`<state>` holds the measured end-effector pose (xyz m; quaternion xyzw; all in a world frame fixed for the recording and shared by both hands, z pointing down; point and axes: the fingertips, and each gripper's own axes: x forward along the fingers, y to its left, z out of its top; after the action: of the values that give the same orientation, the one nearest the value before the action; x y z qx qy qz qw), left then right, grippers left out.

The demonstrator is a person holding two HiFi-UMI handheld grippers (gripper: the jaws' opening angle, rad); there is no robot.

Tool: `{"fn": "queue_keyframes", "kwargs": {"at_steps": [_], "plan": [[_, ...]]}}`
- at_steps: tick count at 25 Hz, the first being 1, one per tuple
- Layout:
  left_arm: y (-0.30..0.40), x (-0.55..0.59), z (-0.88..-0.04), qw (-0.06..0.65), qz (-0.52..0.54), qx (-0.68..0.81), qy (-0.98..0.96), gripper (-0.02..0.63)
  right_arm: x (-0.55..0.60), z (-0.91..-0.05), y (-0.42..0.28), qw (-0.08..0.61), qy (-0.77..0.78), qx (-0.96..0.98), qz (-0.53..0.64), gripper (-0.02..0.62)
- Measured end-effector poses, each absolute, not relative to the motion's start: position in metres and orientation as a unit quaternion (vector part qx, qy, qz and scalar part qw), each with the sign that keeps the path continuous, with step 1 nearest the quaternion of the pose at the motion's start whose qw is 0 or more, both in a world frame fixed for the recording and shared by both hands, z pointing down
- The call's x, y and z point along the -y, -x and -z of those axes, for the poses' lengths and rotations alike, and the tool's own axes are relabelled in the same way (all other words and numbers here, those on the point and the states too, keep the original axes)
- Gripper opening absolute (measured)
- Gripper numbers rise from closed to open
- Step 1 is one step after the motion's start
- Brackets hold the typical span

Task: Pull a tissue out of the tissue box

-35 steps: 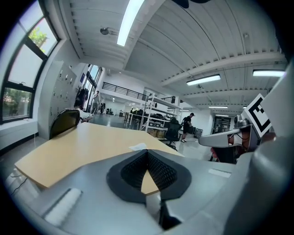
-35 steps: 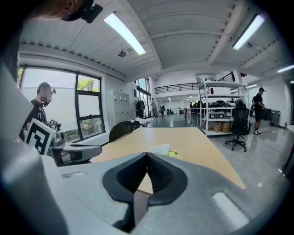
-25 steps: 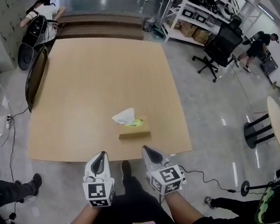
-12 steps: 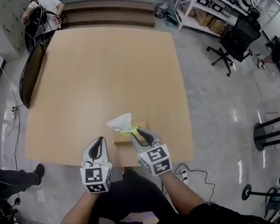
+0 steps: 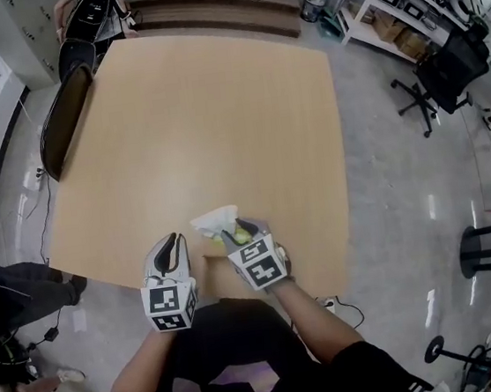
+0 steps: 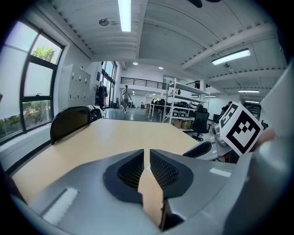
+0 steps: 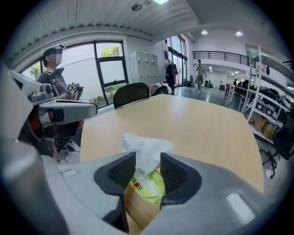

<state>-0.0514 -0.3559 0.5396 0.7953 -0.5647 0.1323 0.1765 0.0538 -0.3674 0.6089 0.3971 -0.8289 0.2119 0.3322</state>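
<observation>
Tissue (image 7: 144,149) is seen standing up out of the slot of the tissue box (image 7: 140,209). It lies directly between the two jaws of the right claw (image 7: 148,160) and rises a little past their tips on the far side. The box sits just beneath and ahead of that claw, with its green top under the jaw tips and its brown side nearer the claw's body.

The jaws of the right claw are opening and stand wide apart. The tuft is flanked by the ribbed pads on either side but is not seen to be pressed by them, so nothing is held. The tuft's long axis runs up out of the box, roughly across the line along which the claw points, and that line is tilted down toward the box top.

A closing of the jaws where they stand is judged to be all that a grasp calls for, followed by a pull along the tuft's axis. A sideways pull may be expected to drag the light box over the bench (image 7: 197,124).

The left claw (image 6: 147,158) is held just to the left of the right claw, short of the box. Its jaws are drawn together to a thin slit with nothing between them. The right claw is thus by far the nearer, and the box is not steadied by the left.
</observation>
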Motion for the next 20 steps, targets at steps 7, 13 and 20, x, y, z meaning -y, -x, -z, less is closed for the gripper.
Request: {"fn": "queue_keyframes", "kwargs": {"at_steps": [7,13,20], "plan": [[0.057,0.363,-0.537,0.18,-0.14,0.579,-0.783,0.057,0.367,-0.624,-0.036,0.373,-0.363,0.83,-0.2,0.146],[0.064,0.365,-0.539,0.18,-0.145,0.579,-0.782,0.049,0.368,-0.629,-0.027,0.39,-0.363,0.826,-0.185,0.033],[0.056,0.367,-0.536,0.175,-0.139,0.566,-0.794,0.041,0.371,-0.613,-0.036,0.346,-0.392,0.827,-0.206,0.002]]}}
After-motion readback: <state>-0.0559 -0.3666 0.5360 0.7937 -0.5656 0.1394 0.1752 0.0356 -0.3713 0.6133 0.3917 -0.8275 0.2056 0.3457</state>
